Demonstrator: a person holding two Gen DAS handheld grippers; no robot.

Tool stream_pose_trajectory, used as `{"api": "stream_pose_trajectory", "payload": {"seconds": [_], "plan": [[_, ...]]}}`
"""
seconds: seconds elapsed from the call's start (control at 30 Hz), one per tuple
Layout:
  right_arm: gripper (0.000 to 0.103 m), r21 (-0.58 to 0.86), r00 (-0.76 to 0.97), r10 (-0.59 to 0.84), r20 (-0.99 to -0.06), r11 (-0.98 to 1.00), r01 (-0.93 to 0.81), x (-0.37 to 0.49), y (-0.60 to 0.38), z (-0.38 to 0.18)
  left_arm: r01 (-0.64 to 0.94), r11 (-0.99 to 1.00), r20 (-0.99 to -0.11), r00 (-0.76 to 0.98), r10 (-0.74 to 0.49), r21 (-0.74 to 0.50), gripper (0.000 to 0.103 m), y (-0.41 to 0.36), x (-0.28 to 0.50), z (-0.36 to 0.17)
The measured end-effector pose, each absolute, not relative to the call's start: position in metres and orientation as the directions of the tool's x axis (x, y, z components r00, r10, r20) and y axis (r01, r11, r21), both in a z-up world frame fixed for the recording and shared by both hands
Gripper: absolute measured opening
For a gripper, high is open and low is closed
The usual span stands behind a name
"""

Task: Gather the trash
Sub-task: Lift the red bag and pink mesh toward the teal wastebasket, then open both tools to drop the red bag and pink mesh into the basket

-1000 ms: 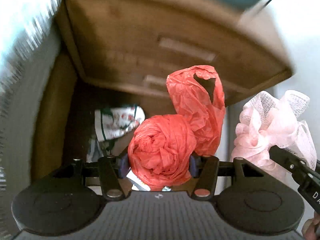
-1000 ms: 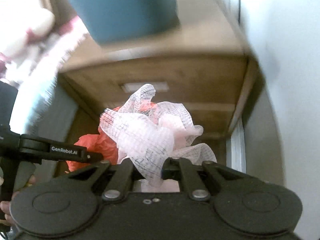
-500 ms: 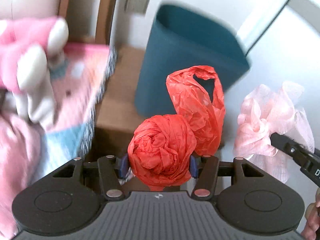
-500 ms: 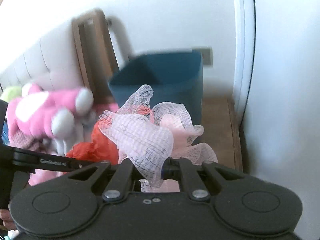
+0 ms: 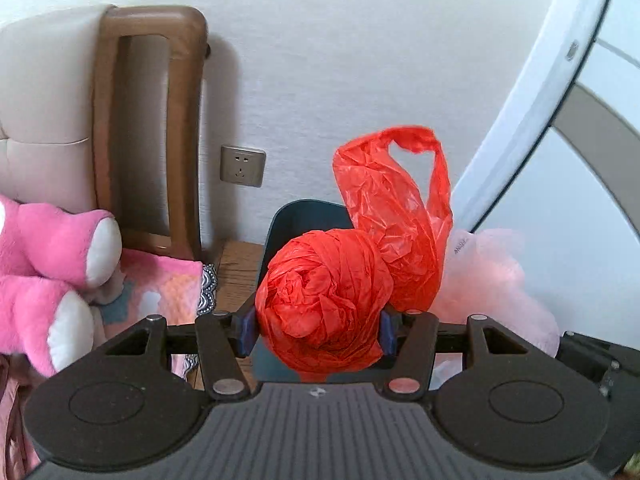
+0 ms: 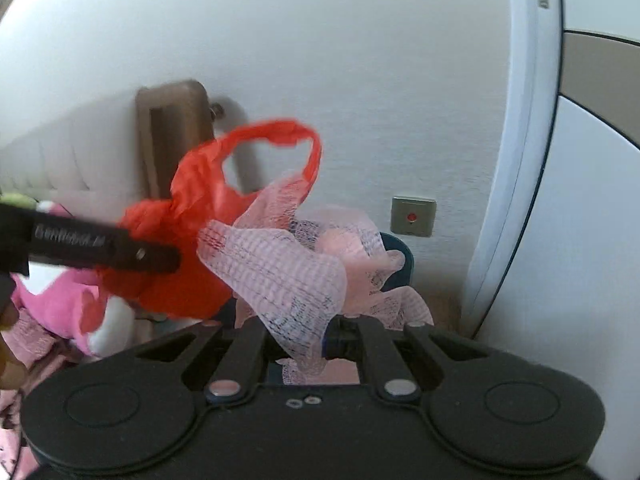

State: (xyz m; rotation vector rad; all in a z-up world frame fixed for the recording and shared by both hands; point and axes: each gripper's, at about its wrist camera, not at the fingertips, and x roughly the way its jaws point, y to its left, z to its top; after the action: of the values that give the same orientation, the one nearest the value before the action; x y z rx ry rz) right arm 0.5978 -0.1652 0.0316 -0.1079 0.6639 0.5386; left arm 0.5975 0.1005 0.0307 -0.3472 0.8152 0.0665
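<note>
Both hand-held grippers have risen from the cabinet's drawer fronts to above the blue bin [image 5: 298,220], each with its load unchanged. Left hand-held gripper [image 5: 320,326] is clamped on a balled red bag [image 5: 324,300], the blue pads [image 5: 243,330] pressing its sides and the looped handle standing up behind. Right hand-held gripper [image 6: 298,338] is closed on a wad of pink netting [image 6: 280,272], which fans up and forward from the nearly touching jaws. The two loads sit side by side and seem to brush: from the left wrist the netting [image 5: 492,280] appears just right of the bag, and from the right wrist the bag [image 6: 180,264] and the left hand-held gripper's arm [image 6: 100,246] lie just left of the netting. The bin stands on a wooden tabletop [image 5: 236,276] directly beyond both loads, most of its rim hidden behind them. Left of it are a wooden headboard post [image 5: 160,120], a pink plush toy [image 5: 48,276] and a pink patterned blanket [image 5: 160,288] on the bed; a wall socket [image 5: 242,166] sits on the white wall above. A white door frame [image 5: 532,100] curves down close on the right, leaving the bin in a narrow gap between bed and frame, with bare wall above it.
</note>
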Motion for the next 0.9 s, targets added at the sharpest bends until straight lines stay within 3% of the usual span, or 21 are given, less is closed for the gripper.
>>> {"api": "stream_pose_trajectory", "payload": {"seconds": [0.43, 0.63, 0.9], "plan": [[0.005, 0.024, 0.575, 0.384, -0.722, 0.845, -0.534, 0.666, -0.122, -0.032, -0.228, 0.966, -0.836, 0.549, 0.025, -0.121, 0.055, 0.081, 0.678, -0.045], [0.007, 0.017, 0.532, 0.362, -0.766, 0.837, -0.546, 0.673, -0.119, -0.054, -0.192, 0.975, -0.871, 0.492, 0.000, -0.108, 0.055, 0.079, 0.696, -0.076], [0.017, 0.005, 0.505, 0.356, -0.786, 0.821, -0.571, 0.677, -0.119, -0.066, -0.132, 0.987, -0.902, 0.431, -0.026, -0.092, 0.058, 0.069, 0.706, -0.096]]}}
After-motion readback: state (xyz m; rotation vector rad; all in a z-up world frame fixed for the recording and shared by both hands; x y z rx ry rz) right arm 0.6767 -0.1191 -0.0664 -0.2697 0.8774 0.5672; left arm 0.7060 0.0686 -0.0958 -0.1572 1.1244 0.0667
